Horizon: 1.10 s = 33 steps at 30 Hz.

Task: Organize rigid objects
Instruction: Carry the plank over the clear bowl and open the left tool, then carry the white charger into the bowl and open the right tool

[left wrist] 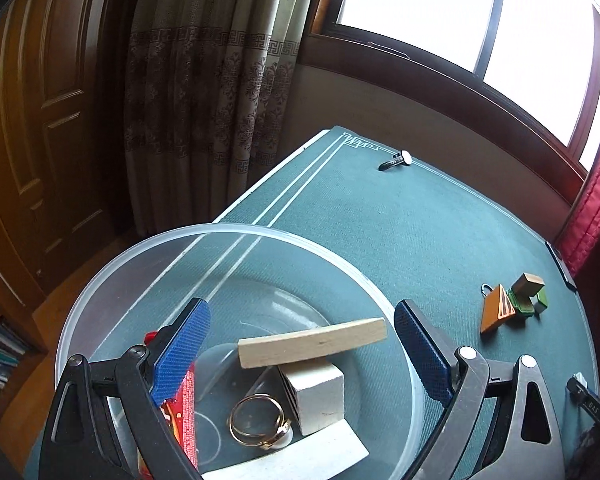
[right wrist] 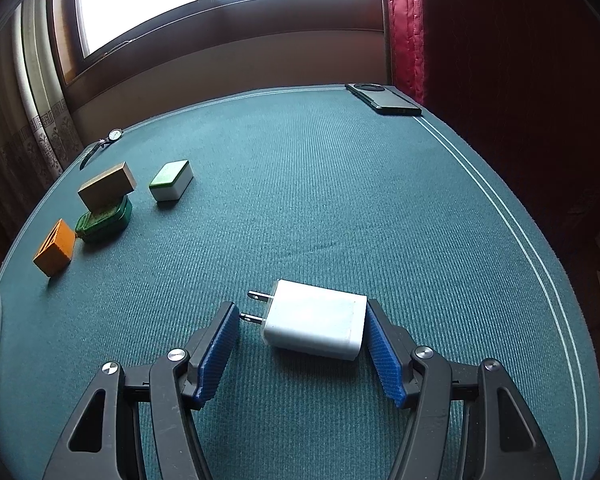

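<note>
My left gripper [left wrist: 300,312] hangs open over a clear plastic bowl [left wrist: 228,230]. In the bowl lie a curved wooden block [left wrist: 312,342], a white block [left wrist: 320,394], gold rings [left wrist: 256,420], a red piece [left wrist: 186,404] and a white curved piece [left wrist: 300,456]. In the right wrist view, a white charger plug [right wrist: 314,326] lies on the green table between the fingers of my open right gripper [right wrist: 300,308]. The right pad is at the charger's end and the left pad is just off its prongs.
An orange wedge [right wrist: 56,252], a green box [right wrist: 104,220] with a brown block [right wrist: 106,190] on it and a green-white tile [right wrist: 171,180] sit at the left. A watch [right wrist: 114,135] and a phone [right wrist: 384,99] lie at the far edge.
</note>
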Available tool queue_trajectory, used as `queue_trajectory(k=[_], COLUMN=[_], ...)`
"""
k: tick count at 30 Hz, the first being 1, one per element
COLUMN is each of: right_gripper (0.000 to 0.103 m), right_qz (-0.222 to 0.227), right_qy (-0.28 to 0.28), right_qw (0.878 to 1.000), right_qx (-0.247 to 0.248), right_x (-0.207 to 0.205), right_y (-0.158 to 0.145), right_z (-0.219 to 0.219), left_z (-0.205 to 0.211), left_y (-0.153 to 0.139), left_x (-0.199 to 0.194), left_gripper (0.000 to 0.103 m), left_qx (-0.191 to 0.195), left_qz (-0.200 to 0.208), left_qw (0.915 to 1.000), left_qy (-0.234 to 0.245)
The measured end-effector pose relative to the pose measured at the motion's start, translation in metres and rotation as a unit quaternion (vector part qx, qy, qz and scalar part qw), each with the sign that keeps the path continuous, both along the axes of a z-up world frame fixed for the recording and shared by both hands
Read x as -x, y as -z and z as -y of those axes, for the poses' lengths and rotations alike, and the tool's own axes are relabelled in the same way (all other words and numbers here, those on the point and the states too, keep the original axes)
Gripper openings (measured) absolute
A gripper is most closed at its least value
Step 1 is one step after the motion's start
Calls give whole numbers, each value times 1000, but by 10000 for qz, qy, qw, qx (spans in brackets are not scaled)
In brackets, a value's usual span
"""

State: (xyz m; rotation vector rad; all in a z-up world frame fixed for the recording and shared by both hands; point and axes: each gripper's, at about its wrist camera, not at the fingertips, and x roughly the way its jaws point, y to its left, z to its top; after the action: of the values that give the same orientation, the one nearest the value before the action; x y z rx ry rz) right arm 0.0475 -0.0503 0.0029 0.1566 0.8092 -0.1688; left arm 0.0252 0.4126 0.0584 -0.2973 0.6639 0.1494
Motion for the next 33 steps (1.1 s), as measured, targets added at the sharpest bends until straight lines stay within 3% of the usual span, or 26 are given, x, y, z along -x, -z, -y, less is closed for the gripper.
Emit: queue_trajectory(k=[16,24,33], right_gripper=[64,64,64], right_qz=[74,116,236], right_qy=[-78,-1182,-2575], right_qw=[9997,9914,9626], right_qx=[-203,-550,-810], right_x=[8,9,7], right_y=[-3,-15,-35], right_z=[-14,-91,-199], left_z=[-10,-31,-50], left_y=[-8,-9,-7], left_x=[25,35,42], left_gripper=[94,94,94], left_qx=[25,138,222], left_qz=[149,201,191], left_qw=[9998,9997,9992], left_qy=[102,-100,-263])
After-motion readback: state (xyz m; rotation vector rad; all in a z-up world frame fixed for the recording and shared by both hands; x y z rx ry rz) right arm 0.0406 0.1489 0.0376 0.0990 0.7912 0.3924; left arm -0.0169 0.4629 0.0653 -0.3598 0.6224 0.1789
